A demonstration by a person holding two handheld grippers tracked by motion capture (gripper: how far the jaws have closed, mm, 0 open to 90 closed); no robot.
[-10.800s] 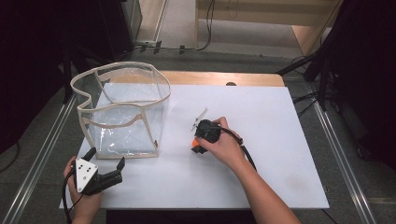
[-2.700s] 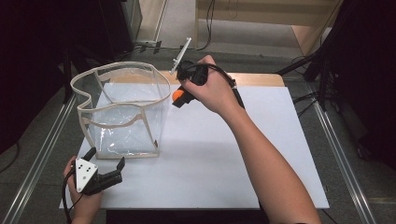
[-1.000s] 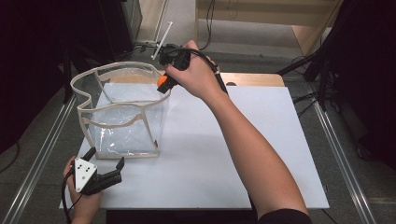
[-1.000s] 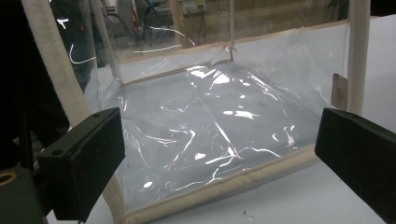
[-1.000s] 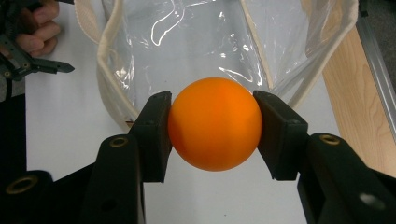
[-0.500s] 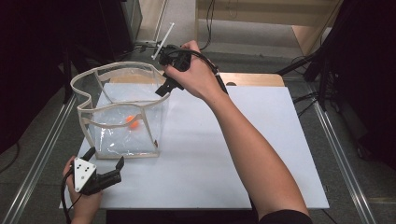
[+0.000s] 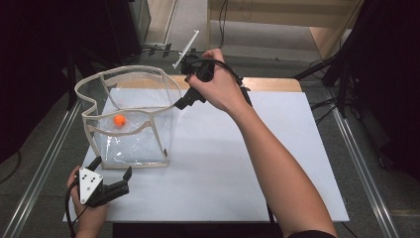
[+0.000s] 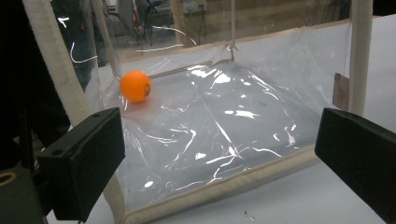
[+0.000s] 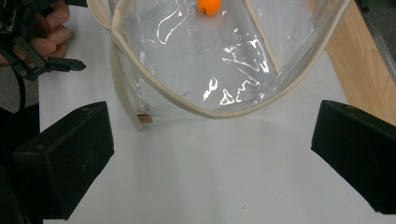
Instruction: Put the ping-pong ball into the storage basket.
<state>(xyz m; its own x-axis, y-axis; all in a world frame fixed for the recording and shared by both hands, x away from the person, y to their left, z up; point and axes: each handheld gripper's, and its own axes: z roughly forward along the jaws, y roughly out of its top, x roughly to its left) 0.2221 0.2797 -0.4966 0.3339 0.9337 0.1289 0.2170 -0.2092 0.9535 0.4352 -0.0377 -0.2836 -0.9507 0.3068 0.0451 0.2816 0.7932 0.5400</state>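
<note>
The little orange ball [image 7: 119, 120] lies inside the clear bag [image 7: 148, 106], down on its see-through floor, near the wall on the left in the high view. It got there because the right gripper [image 7: 184, 101] hangs just over the bag's soft rim on the far right side, pointing down into it. That is a good spot to let a ball fall so it lands inside and does not roll off the white tabletop [image 7: 257, 163].

The right gripper's two black jaws have just been opening, and now they stand wide apart with nothing between them. In the right gripper view I see the bag's rim and the ball [image 9: 208, 5] far below.

The left gripper [image 7: 116, 186] waits on the near corner of the tabletop, just in front of the bag. Its jaws are apart too, and they hold nothing. It looks straight at the bag's front wall, and the ball [image 8: 135, 86] shows through the plastic.

A second ago the ball was orange in the right gripper's jaws, up above the rim. Half a second ago it was falling inside the bag. Now it sits at the bottom. The left gripper is in the same place as before.
</note>
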